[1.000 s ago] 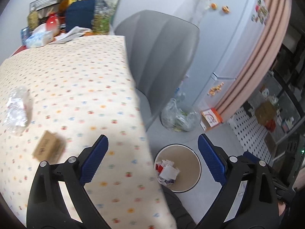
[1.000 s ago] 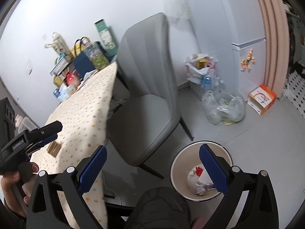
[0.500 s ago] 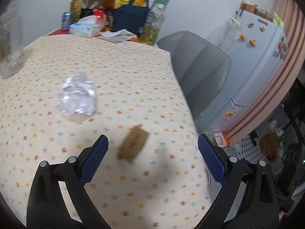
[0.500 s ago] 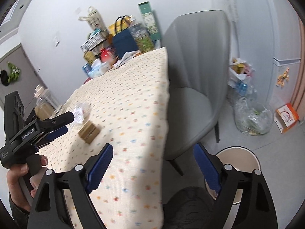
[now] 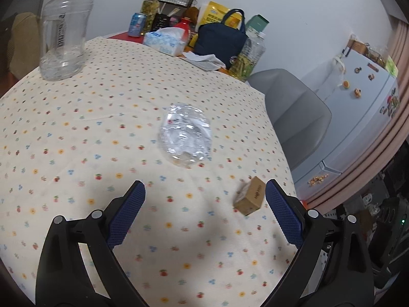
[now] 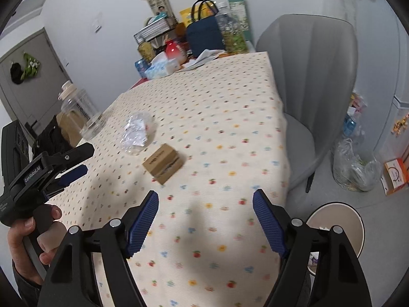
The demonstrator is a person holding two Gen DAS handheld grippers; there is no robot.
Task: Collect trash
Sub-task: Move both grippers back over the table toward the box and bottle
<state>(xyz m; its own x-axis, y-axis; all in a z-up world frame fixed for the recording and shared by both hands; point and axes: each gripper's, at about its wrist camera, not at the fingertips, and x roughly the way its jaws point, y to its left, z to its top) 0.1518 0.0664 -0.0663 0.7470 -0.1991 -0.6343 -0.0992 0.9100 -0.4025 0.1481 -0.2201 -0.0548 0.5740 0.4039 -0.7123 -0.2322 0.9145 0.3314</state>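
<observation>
A crumpled clear plastic wrapper [image 5: 186, 138] lies in the middle of the dotted tablecloth [image 5: 76, 133], ahead of my open, empty left gripper [image 5: 204, 212]. A small brown cardboard box [image 5: 250, 199] lies beside the left gripper's right finger. In the right wrist view the box [image 6: 163, 163] and the wrapper [image 6: 136, 133] lie ahead of my open, empty right gripper [image 6: 205, 220]. The left gripper [image 6: 72, 163] shows at the left of that view, held in a hand. A round bin [image 6: 342, 225] with trash in it stands on the floor at the right.
A large clear jug [image 5: 64, 33] stands at the far left of the table. A tissue pack [image 5: 165, 42], a can, a blue bag [image 5: 221, 43] and bottles crowd the far end. A grey chair [image 6: 314, 81] stands beside the table. A fridge [image 5: 358, 117] and a plastic bag [image 6: 354, 168] are to the right.
Both grippers have swung left from over the bin and floor to over the table. The wrapper and the box now lie ahead of them. Both stay open.
</observation>
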